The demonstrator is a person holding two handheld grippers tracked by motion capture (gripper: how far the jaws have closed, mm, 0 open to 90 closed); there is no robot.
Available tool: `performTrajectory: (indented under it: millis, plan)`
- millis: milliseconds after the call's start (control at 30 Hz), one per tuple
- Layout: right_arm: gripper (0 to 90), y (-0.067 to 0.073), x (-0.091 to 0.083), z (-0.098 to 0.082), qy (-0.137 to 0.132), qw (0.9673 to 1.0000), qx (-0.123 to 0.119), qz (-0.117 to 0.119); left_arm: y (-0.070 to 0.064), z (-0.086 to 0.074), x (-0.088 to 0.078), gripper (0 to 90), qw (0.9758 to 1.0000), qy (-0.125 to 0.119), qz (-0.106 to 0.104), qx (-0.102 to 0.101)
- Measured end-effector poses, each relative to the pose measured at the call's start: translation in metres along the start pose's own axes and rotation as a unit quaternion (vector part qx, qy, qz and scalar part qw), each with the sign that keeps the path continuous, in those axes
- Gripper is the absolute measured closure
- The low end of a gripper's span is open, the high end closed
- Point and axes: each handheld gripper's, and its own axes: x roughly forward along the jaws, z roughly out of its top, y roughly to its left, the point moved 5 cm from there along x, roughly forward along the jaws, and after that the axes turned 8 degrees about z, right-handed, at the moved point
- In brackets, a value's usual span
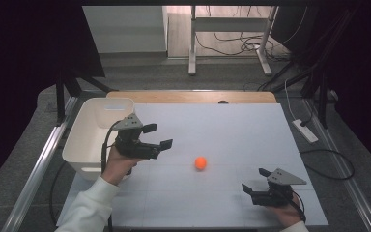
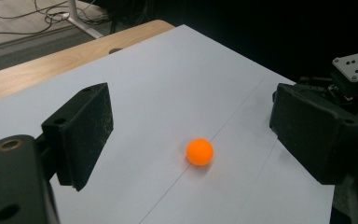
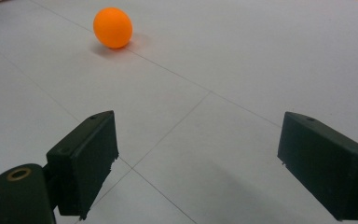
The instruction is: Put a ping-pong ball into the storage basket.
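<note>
A small orange ball (image 1: 201, 163) lies on the white table sheet (image 1: 232, 130), a little right of the middle. My left gripper (image 1: 158, 136) hovers to the ball's left, jaws open and pointing right toward it, with nothing between them. Along its jaws, in the left gripper view, the ball (image 2: 199, 151) sits ahead on the sheet, apart from both pads. My right gripper (image 1: 254, 184) rests low near the front right corner, jaws open and empty. Its own view has the ball (image 3: 113, 27) far ahead at the upper left.
A white plastic bin (image 1: 96, 133) stands at the table's left edge, just behind my left hand. A wooden strip (image 1: 193, 96) runs along the far edge. Cables and a power strip (image 1: 305, 130) lie on the floor to the right.
</note>
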Motion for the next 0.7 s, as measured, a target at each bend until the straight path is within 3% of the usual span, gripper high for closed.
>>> performTrajectory:
  millis: [433,700]
  plan:
    - [11.9,0.001,-0.001,0.001,-0.006,1.0000,0.000,0.000,-0.015,-0.008,0.010,14.0,0.9998,0.018,-0.005,0.007]
    - [12.0,0.004,-0.005,0.003,-0.013,0.9999,-0.002,-0.005,-0.029,-0.010,0.018,13.9,0.9991,0.031,-0.004,0.028]
